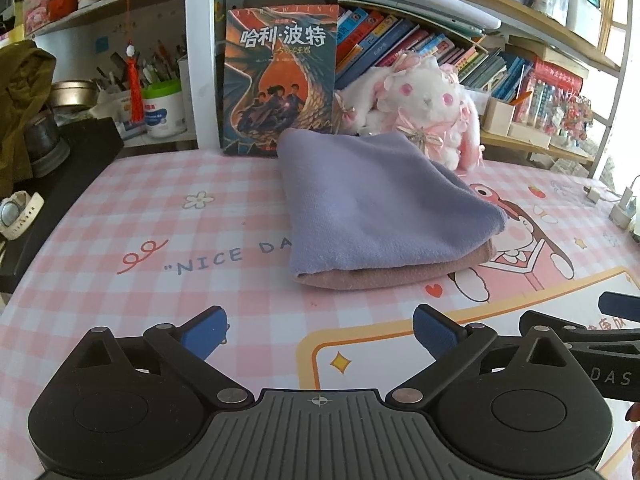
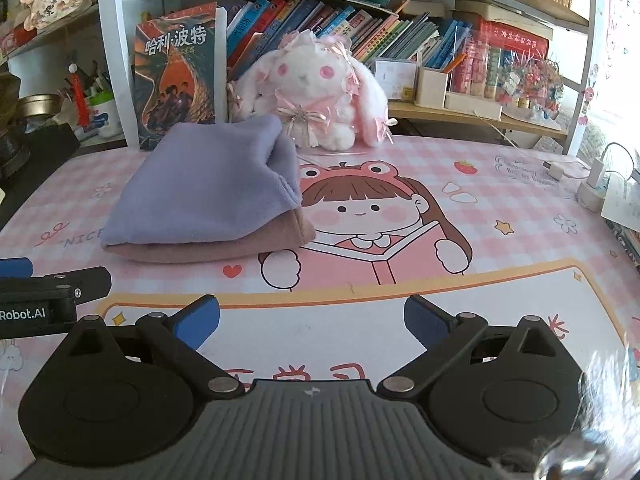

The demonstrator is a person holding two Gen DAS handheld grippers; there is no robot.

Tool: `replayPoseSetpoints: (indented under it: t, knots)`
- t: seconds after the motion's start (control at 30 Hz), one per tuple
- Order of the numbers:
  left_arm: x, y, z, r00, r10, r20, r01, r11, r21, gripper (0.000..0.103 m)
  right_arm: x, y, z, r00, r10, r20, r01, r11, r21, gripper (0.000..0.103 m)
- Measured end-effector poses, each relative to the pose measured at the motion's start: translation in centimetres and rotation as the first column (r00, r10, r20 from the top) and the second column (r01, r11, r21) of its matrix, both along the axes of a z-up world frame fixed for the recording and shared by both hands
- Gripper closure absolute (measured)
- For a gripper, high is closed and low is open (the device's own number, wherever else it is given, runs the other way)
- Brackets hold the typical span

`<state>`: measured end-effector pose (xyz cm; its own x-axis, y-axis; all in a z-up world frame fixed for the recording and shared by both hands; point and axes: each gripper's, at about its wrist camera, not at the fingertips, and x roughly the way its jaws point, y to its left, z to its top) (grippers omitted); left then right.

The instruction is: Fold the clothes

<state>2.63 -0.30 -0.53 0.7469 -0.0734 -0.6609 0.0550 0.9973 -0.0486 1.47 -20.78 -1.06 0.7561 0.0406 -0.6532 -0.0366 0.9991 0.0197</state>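
Note:
A folded lilac cloth (image 1: pixel 384 208) lies on top of a folded dusty-pink cloth (image 1: pixel 400 274) on the pink checked desk mat (image 1: pixel 160 240). The stack also shows in the right wrist view, lilac (image 2: pixel 200 196) over pink (image 2: pixel 224 248). My left gripper (image 1: pixel 320 334) is open and empty, held back from the stack's near edge. My right gripper (image 2: pixel 312 322) is open and empty, to the right of the left one and nearer than the stack. The right gripper's tip shows at the left view's right edge (image 1: pixel 618 306); the left gripper shows at the right view's left edge (image 2: pixel 52 288).
A white plush rabbit (image 2: pixel 320 92) and an upright book (image 1: pixel 280 76) stand right behind the stack. Shelves of books (image 2: pixel 360 28) run along the back. A black box (image 1: pixel 60 184) with a white watch (image 1: pixel 20 216) is at the left. A charger and cable (image 2: pixel 592 184) lie at the right.

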Motion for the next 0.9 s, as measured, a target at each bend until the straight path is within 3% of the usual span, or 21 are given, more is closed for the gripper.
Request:
replayPoseSetpoints:
  t: [0.9]
  knots:
    - [0.34,-0.04,-0.18,1.0,-0.004,-0.02,0.004,1.0,0.009,0.0,0.36,0.08,-0.22,1.0,-0.008,-0.02,0.008,1.0,0.0,0.003]
